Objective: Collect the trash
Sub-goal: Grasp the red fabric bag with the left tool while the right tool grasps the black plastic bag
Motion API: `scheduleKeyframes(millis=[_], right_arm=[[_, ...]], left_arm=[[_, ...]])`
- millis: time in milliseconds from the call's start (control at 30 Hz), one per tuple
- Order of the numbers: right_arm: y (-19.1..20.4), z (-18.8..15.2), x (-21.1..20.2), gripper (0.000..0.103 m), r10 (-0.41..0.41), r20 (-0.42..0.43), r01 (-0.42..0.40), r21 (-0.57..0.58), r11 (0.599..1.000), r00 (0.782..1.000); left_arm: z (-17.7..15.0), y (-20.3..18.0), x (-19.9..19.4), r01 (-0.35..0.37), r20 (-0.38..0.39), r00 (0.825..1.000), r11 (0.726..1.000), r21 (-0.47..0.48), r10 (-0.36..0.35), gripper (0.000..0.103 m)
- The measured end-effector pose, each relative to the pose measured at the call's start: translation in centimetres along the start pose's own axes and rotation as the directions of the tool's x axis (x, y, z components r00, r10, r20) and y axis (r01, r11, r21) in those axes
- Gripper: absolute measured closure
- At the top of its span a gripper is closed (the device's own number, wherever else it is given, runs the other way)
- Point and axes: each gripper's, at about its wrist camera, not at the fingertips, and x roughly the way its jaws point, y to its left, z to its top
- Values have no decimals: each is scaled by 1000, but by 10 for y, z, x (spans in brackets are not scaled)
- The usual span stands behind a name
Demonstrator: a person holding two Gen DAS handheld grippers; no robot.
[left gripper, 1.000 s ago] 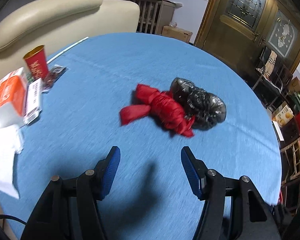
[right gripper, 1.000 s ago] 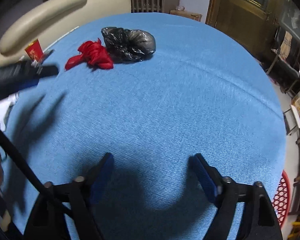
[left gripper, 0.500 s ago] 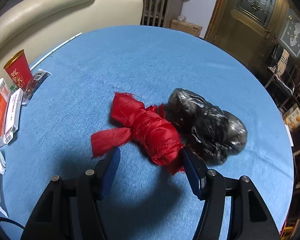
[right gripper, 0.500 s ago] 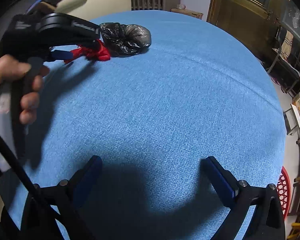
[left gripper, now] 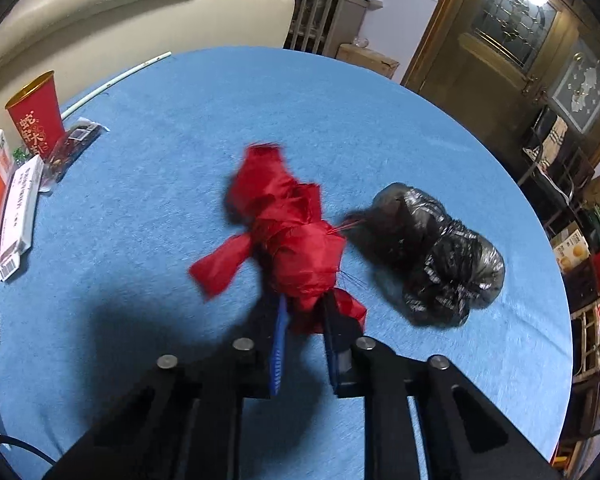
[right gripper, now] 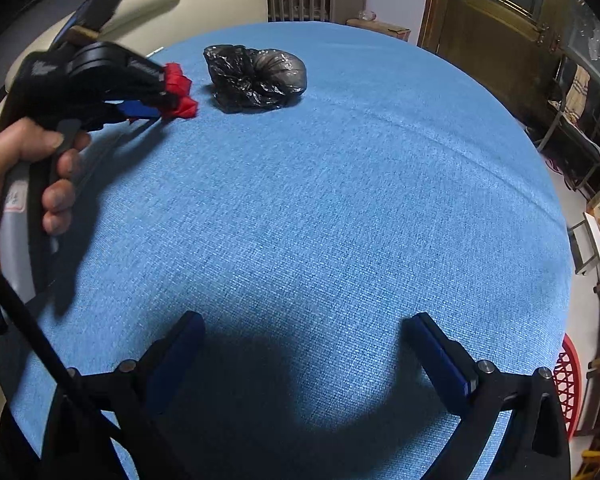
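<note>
- Trash on the round table with the blue woven cloth [left gripper: 160, 168] consists of two items: a crumpled red plastic bag [left gripper: 296, 248] tied into a bundle, and a crumpled black plastic bag [left gripper: 436, 256] lying just beside it on the cloth.
- Your left gripper [left gripper: 303, 320] is clenched on the near end of the red bundle; the blue pads pinch a fold of film between them.
- Your right gripper [right gripper: 304, 344] is released, jaws spread wide over bare cloth, nothing between them.
- Handling, as a judgement: both bags look light, soft and slippery. Thin film compresses and can slide out of a shallow pinch, so take hold at a knot or a thick gathered fold, not at a loose flap.
- For the black bag, aim for the bunched, creased middle.
- The left wrist view shows the pinch point, a red paper cup [left gripper: 38, 114] and orange-and-white cartons [left gripper: 4, 204] at the table's left edge.
- The right wrist view shows none of those; it shows your hand [right gripper: 24, 176] on the left tool's handle, a gap between the two bags, and a red mesh basket [right gripper: 566, 384] beyond the table's right edge.
</note>
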Motion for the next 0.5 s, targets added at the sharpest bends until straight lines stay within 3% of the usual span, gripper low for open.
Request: scheduleKeyframes(millis=[133, 267, 500], right_arm=[[3, 1, 0, 0, 5, -8, -5, -2, 1000, 1000], [1, 9, -6, 0, 62, 18, -63, 30, 998, 998], [5, 70, -11, 0, 88, 133, -95, 47, 994, 987]], left_arm=[[-5, 17, -9, 19, 9, 1000, 1000, -1, -19, 93], [-15, 29, -16, 14, 22, 1000, 1000, 24, -14, 94], [-40, 38, -41, -1, 36, 999, 999, 55, -1, 95]])
